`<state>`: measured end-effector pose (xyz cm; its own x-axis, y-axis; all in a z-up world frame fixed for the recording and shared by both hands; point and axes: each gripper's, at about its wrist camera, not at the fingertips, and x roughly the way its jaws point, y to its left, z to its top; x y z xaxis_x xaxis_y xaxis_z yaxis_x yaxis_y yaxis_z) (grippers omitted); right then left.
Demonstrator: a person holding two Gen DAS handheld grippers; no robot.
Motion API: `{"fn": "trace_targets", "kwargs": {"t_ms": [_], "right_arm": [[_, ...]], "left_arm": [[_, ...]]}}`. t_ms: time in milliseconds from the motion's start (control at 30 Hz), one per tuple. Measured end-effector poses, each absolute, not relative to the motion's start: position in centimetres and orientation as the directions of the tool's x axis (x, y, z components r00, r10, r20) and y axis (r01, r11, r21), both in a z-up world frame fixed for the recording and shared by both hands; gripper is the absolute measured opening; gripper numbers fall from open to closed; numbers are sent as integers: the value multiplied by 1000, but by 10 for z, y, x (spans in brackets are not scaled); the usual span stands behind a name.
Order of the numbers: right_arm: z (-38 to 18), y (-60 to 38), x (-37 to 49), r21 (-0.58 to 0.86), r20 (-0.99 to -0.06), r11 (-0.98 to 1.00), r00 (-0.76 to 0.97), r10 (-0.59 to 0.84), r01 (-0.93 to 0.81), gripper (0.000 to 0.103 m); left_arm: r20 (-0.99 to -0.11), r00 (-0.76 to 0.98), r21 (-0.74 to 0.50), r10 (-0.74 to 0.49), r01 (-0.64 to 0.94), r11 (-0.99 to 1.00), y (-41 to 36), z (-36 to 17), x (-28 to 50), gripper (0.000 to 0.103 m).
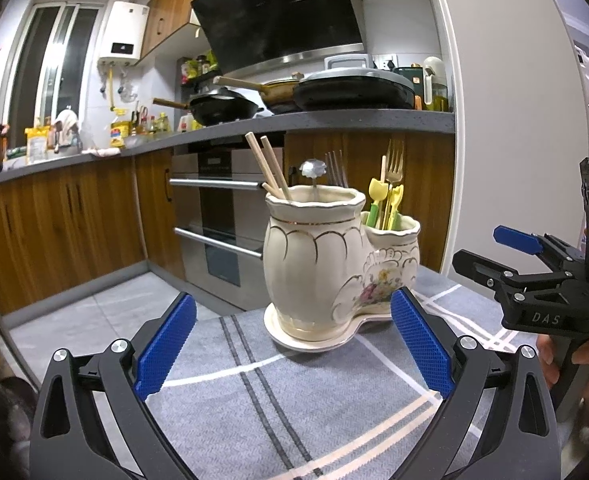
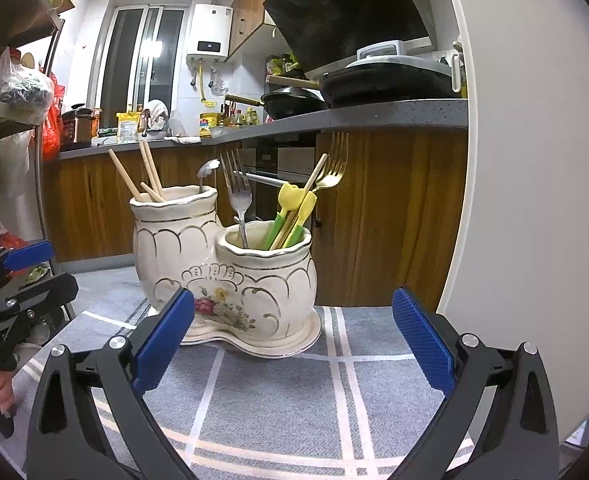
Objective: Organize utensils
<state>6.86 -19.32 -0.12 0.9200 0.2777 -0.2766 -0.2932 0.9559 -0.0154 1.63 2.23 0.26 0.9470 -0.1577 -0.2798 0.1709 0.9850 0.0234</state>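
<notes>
The holder [image 2: 226, 272] is a cream ceramic piece with two cups on one saucer base, standing upright on the grey checked cloth [image 2: 294, 400] over my worktop, dead ahead of both tongs. Its tall cup [image 2: 174, 240] carries chopsticks [image 2: 146, 176] and a spoon [image 2: 206, 172]; the short cup [image 2: 270, 276] carries a steel fork [image 2: 236, 196], a gold fork [image 2: 334, 168], one more chopstick and yellow-green plastic pieces [image 2: 294, 212]. Every handle stands near vertical, leaning a little, so I judge any pick has to come down from above or pinch a shaft sideways above the rim. From my right tongs [image 2: 294, 344] the short cup is the nearer one, with the tall cup behind and to the left; from my left tongs [image 1: 294, 344] the tall cup is in front and the short cup sits behind to the right. So right hand for the forks, left for the chopsticks, I'd say. Both tongs are spread wide and hold nothing, each a little short of the saucer.
</notes>
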Motion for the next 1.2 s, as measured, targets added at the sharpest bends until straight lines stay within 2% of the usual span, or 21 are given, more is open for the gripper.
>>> {"fn": "trace_targets", "kwargs": {"t_ms": [1200], "right_arm": [[-1, -192, 69, -27, -275, 953, 919, 282, -301, 98]], "left_arm": [[-284, 947, 25, -152, 166, 986, 22, 3, 16, 98]]}}
